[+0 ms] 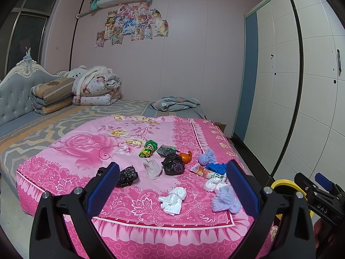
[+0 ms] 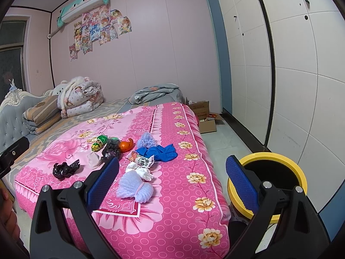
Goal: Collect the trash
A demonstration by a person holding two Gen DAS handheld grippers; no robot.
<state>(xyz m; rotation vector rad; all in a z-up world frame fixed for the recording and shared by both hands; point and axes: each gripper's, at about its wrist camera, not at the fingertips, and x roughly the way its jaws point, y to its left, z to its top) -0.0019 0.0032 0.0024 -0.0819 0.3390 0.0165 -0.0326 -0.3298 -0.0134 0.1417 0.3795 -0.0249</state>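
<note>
Two empty gripper pairs, left gripper [image 1: 172, 176] and right gripper [image 2: 172, 173] spread wide, scattered trash on pink bedspread [image 1: 86, 151], yellow bin [image 2: 286, 161] beside

I see yellow bin [image 1: 280, 183] mostly hidden behind my jaws; cardboard box [image 1: 222, 126] barely peeks past bed; wrapper print [image 2: 145, 161] unreadable.

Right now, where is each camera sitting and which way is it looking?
Left wrist: on the left gripper, at the bed's foot, looking up the pink bedspread at the litter; its own blue fingers and the right gripper show.
Right wrist: on the right gripper, nearer the wardrobe, beside the yellow bin; a hand shows.
Both share the orange peel, posters, and wardrobe.
</note>
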